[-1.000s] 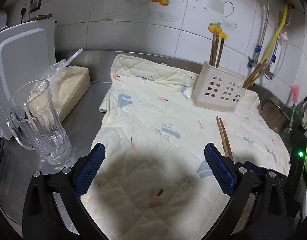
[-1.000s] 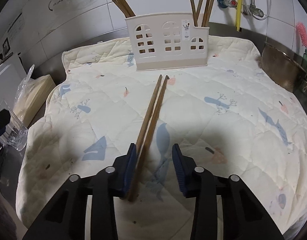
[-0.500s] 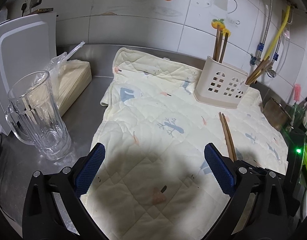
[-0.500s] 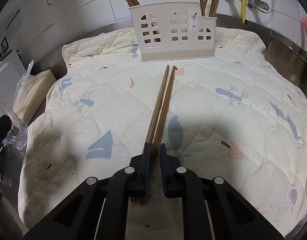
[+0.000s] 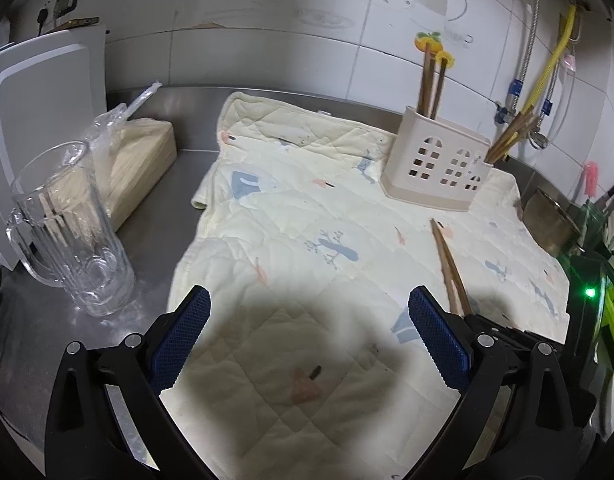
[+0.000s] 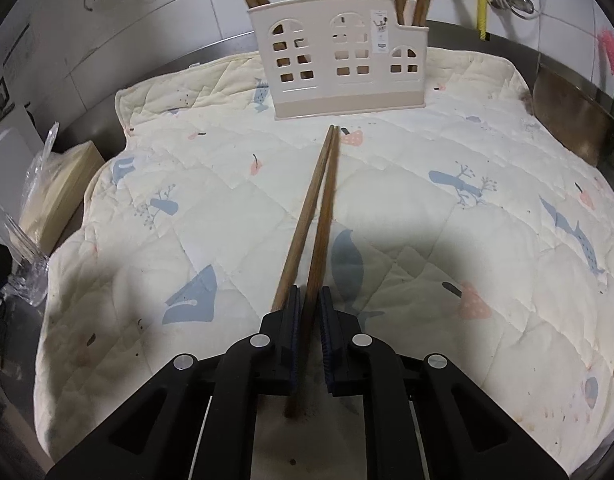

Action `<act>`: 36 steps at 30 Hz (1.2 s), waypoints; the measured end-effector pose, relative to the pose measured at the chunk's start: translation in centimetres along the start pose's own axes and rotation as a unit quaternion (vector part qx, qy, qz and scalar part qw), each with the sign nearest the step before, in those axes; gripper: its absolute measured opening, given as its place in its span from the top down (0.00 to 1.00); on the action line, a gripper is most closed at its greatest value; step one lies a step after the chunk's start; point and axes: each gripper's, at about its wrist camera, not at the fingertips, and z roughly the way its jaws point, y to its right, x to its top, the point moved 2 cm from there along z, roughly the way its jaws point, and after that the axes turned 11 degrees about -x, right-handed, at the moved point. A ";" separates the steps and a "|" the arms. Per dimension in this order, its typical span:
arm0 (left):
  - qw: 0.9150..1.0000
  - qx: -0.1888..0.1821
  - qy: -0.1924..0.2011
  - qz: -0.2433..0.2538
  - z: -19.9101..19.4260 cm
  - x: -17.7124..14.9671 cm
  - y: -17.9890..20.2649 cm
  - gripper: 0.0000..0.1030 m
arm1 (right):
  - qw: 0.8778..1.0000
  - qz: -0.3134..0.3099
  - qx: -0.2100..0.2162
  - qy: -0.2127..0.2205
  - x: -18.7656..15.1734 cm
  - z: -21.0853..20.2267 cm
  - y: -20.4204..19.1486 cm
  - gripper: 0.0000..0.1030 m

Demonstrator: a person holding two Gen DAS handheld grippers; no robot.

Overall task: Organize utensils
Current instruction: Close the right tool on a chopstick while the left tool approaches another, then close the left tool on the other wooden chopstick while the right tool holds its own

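Observation:
My right gripper [image 6: 308,300] is shut on a pair of brown wooden chopsticks [image 6: 317,204]; their tips point toward a cream utensil holder [image 6: 343,68] standing at the far side of the quilted cloth [image 6: 487,240]. The holder has several chopsticks standing in its end compartments. In the left wrist view the same held chopsticks [image 5: 449,264] show at right, the holder [image 5: 439,168] beyond them. My left gripper [image 5: 307,328] is open and empty above the cloth's near part [image 5: 307,240].
A glass mug [image 5: 67,228] stands on the steel counter at left, next to a bagged bundle of chopsticks [image 5: 143,160] and a white board [image 5: 39,92]. A metal pot [image 5: 551,220] sits right of the cloth. Hoses hang on the tiled wall.
My right gripper closed on the chopstick pair and has lifted its near end, moving closer to the holder. My left gripper stayed open, shifting slightly.

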 end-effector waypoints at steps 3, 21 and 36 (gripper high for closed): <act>1.000 -0.004 -0.006 0.009 0.4 -0.3 0.9 0.05 | 1.000 -0.005 0.002 0.010 0.0 -0.6 0.5 0.92; 0.992 -0.085 -0.070 0.063 5.0 -4.3 9.3 0.12 | 0.994 -0.020 0.015 0.106 -0.1 -6.5 6.2 0.93; 0.985 -0.098 -0.131 0.061 10.4 -5.6 11.4 0.75 | 0.986 0.002 0.034 0.162 1.2 -9.2 9.2 0.93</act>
